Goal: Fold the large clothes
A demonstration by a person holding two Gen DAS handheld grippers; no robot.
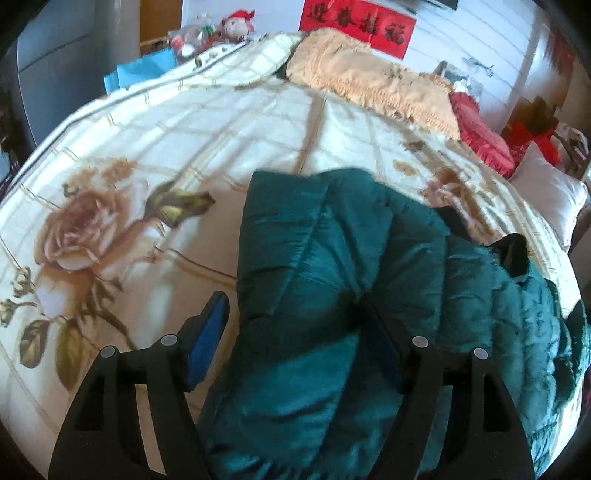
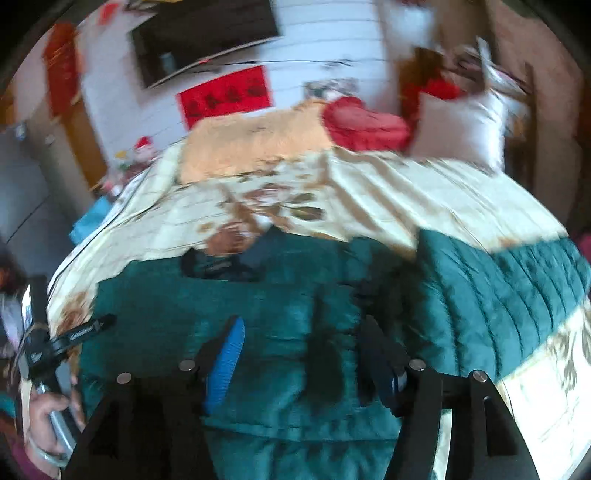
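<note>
A dark green quilted jacket (image 1: pixel 332 266) lies on the cream rose-print bedspread (image 1: pixel 147 155). In the left wrist view a folded part of it runs up between the fingers of my left gripper (image 1: pixel 295 332), which stands open; the left blue pad (image 1: pixel 208 332) shows clear of the cloth, while the right finger is sunk against it. In the blurred right wrist view my right gripper (image 2: pixel 303 350) hangs open over the jacket (image 2: pixel 258 306), nothing pinched. One sleeve (image 2: pixel 517 288) stretches out to the right. The black collar lining (image 2: pixel 218 266) shows at the far edge.
An orange fringed blanket (image 1: pixel 373 81), a red cushion (image 1: pixel 484 136) and a white pillow (image 1: pixel 554 199) lie at the head of the bed. Toys (image 1: pixel 218 29) and a blue box (image 1: pixel 140 70) sit beyond the bed's far left. A person's hand (image 2: pixel 44 410) is at the left edge.
</note>
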